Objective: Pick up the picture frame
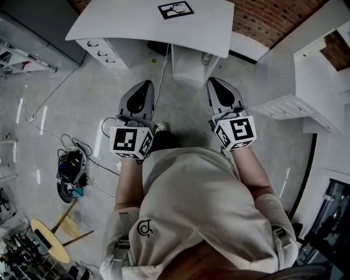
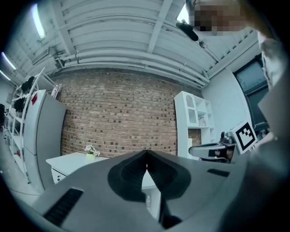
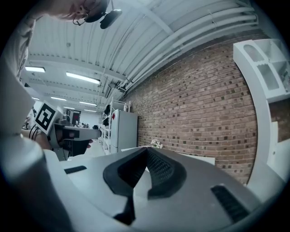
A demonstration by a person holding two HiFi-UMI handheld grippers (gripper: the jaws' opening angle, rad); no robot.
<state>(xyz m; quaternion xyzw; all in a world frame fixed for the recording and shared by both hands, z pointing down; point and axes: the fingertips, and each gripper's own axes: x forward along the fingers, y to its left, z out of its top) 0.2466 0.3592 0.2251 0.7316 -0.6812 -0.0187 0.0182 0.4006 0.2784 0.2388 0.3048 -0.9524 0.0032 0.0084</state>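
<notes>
The picture frame [image 1: 175,10], black-edged with a dark branch drawing on white, lies flat on the white desk [image 1: 126,24] at the top of the head view. My left gripper [image 1: 148,82] and right gripper [image 1: 211,80] are held side by side in front of the desk, level and well short of the frame. Both are shut with nothing between their jaws. In the left gripper view the closed tips [image 2: 146,154] face the desk and brick wall. The right gripper view shows its closed tips [image 3: 146,150] the same way. Neither gripper view shows the frame.
The desk has drawers [image 1: 101,52] on its left side. A white shelf unit [image 1: 306,76] stands at the right. Cables and a small device [image 1: 71,170] lie on the floor at left, near a round wooden stool [image 1: 50,240]. A small flower pot [image 2: 92,152] sits on the desk.
</notes>
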